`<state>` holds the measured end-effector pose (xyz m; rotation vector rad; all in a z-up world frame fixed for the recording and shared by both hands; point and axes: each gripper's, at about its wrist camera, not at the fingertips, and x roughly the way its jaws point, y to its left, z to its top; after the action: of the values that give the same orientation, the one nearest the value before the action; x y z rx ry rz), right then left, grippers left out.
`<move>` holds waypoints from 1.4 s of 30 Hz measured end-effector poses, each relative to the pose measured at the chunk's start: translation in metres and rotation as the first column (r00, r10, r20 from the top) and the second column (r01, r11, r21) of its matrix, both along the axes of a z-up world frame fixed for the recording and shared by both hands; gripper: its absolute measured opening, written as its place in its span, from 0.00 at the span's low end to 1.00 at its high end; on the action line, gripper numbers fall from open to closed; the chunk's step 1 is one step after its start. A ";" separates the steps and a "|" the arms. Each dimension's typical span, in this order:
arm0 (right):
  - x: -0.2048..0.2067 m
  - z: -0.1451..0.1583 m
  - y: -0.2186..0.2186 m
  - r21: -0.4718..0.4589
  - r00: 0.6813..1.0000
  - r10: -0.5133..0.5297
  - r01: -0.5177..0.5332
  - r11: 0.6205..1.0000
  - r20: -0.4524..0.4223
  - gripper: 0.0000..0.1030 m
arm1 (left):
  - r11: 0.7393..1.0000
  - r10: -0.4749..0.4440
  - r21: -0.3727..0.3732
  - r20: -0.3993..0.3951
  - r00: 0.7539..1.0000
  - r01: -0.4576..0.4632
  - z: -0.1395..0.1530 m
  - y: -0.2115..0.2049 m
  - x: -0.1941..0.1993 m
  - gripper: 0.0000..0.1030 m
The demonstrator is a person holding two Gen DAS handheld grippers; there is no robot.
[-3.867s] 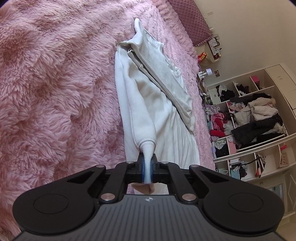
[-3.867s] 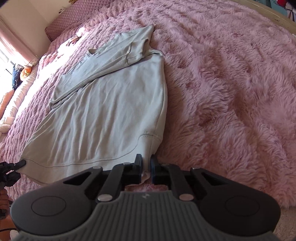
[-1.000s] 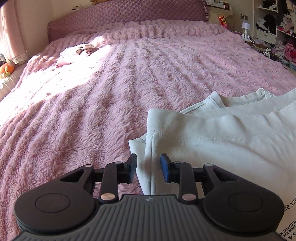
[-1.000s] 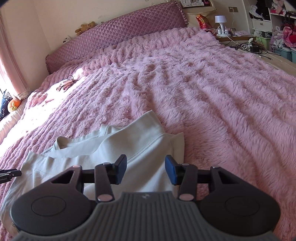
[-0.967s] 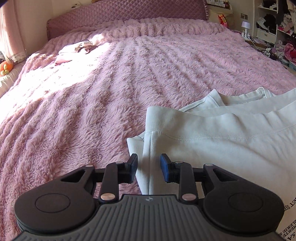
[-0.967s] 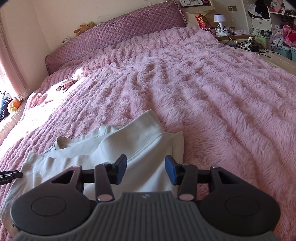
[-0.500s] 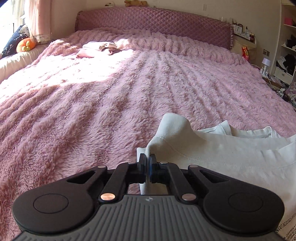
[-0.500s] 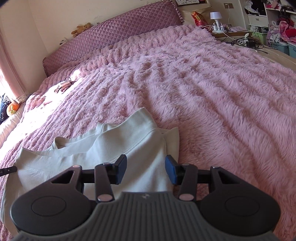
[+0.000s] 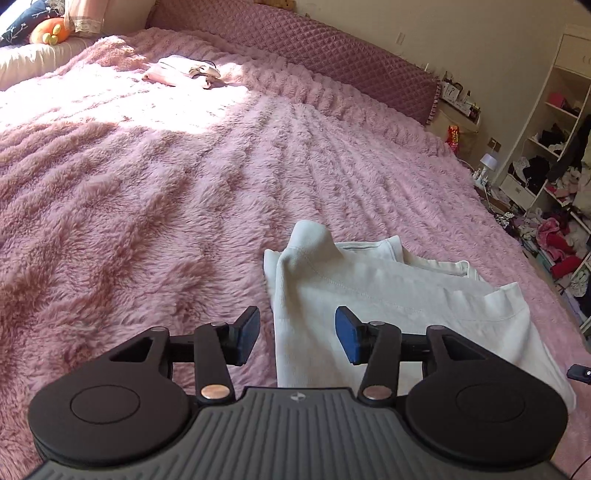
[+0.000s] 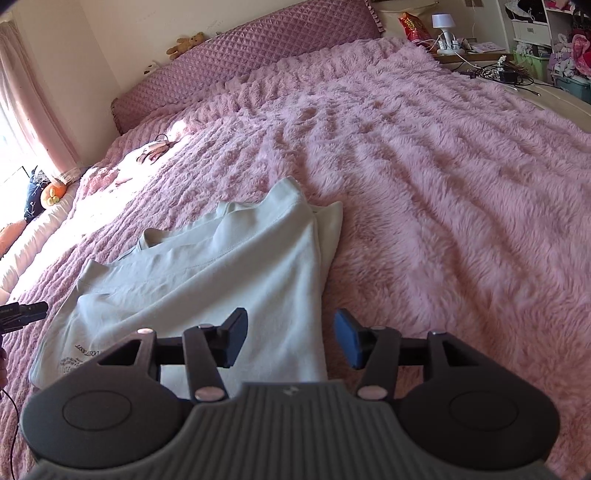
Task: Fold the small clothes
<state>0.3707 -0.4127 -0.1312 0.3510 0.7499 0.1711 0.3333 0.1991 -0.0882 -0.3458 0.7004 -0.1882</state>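
A white sweatshirt (image 9: 388, 295) lies folded on the pink fluffy blanket (image 9: 147, 221), one folded corner standing up in a small peak. My left gripper (image 9: 297, 328) hovers over its left edge with the jaws opening; the cloth lies below the gap and the pads do not touch it. In the right wrist view the same sweatshirt (image 10: 221, 277) shows a small printed text near its lower left corner. My right gripper (image 10: 291, 332) hangs over its right edge, jaws opening, with nothing pinched. The left gripper's tip (image 10: 22, 314) shows at the left edge of that view.
The blanket (image 10: 443, 166) covers a wide bed with a quilted purple headboard (image 9: 332, 48). A small heap of clothes (image 9: 184, 72) lies far up the bed. Open shelves full of clothes (image 9: 554, 184) stand to the right, with a nightstand and lamp (image 10: 443, 22).
The left gripper, shut at the sweatshirt's left corner half a second ago, now stands open and has drawn back. The right jaws have widened slightly. The sweatshirt, long before, now lies folded over.
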 end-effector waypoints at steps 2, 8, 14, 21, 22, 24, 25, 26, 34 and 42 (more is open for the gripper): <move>-0.013 -0.001 -0.003 0.003 1.000 0.006 -0.006 1.000 -0.009 0.51 | 0.998 -0.007 -0.067 0.003 1.000 0.007 -0.003 0.012 -0.024 0.55; -0.028 -0.015 -0.008 0.037 0.998 0.001 0.001 0.999 -0.058 0.54 | 0.986 -0.017 -0.168 -0.097 0.995 0.001 -0.029 0.032 -0.058 0.55; -0.025 -0.023 -0.002 0.095 0.997 -0.008 0.016 0.995 -0.083 0.55 | 0.984 -0.063 -0.175 -0.139 0.988 0.038 -0.045 0.021 -0.050 0.54; -0.036 -0.009 0.001 0.120 0.999 0.017 -0.012 0.993 -0.042 0.01 | 0.984 -0.059 -0.168 -0.033 0.998 0.052 -0.025 0.010 -0.065 0.05; -0.039 -0.005 -0.001 0.124 1.000 0.016 -0.013 0.992 -0.026 0.01 | 0.981 -0.052 -0.189 -0.022 0.998 0.047 -0.021 0.014 -0.069 0.02; -0.051 0.006 -0.008 0.114 1.000 0.007 -0.007 0.993 0.002 0.00 | 0.982 -0.045 -0.183 -0.035 0.998 0.037 -0.019 0.019 -0.075 0.02; -0.053 0.005 -0.011 0.116 1.000 0.011 -0.010 0.993 -0.008 0.00 | 0.985 -0.051 -0.170 -0.066 0.996 0.039 -0.023 0.019 -0.074 0.03; -0.054 0.002 -0.015 0.119 1.000 0.014 -0.010 0.993 -0.026 0.00 | 0.988 -0.055 -0.149 -0.111 0.992 0.038 -0.032 0.019 -0.071 0.02; -0.050 -0.037 -0.014 0.078 0.993 -0.020 0.029 0.996 -0.113 0.14 | 0.995 -0.072 -0.087 -0.183 0.981 0.057 -0.054 0.009 -0.063 0.05; -0.004 0.032 0.051 -0.235 0.953 0.258 -0.217 0.948 0.160 0.38 | 0.997 -0.054 -0.057 -0.029 0.998 0.052 -0.005 0.001 -0.065 0.23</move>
<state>0.3663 -0.3618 -0.0996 0.0350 0.6135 0.3442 0.2680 0.2001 -0.0929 -0.3850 0.7358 -0.2537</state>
